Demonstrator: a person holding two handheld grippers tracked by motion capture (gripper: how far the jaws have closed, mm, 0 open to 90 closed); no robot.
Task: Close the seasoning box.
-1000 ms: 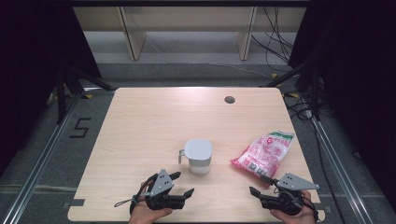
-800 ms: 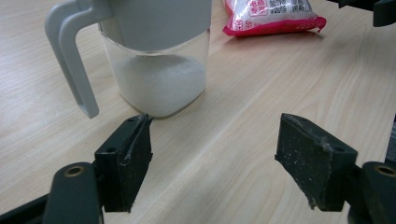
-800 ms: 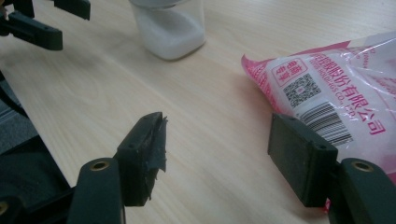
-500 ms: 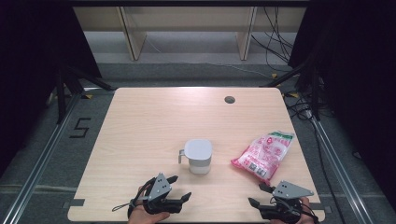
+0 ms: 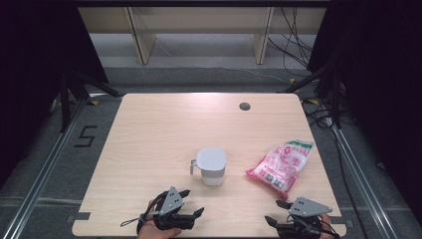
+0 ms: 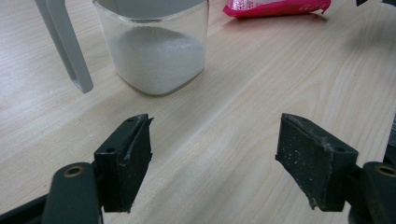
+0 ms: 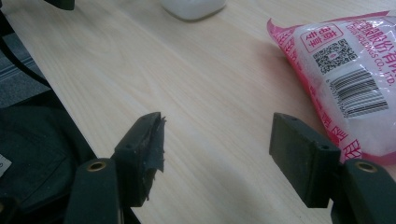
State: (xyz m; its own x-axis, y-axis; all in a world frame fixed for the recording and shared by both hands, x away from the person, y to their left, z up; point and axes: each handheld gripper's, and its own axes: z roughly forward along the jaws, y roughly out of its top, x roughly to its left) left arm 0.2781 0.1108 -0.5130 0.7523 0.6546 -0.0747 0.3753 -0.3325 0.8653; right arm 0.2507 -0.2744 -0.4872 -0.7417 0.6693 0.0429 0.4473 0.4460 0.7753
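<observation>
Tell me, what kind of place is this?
Probably a lab recording station, not a home: a bare table fenced by floor rails, black curtains on both sides, and loose cables behind.

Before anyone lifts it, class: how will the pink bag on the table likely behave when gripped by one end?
The pink bag looks like thin film around loose white grains, so it would probably sag and shift. Its glossy surface may slip between pads. It lies flat, so rolling seems unlikely.

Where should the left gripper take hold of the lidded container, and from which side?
Probably by its handle, which sticks out on the container's left, toward the left gripper. The strap is thin and upright, an easy fit for the open jaws, coming from the near-left; the body looks wide.
</observation>
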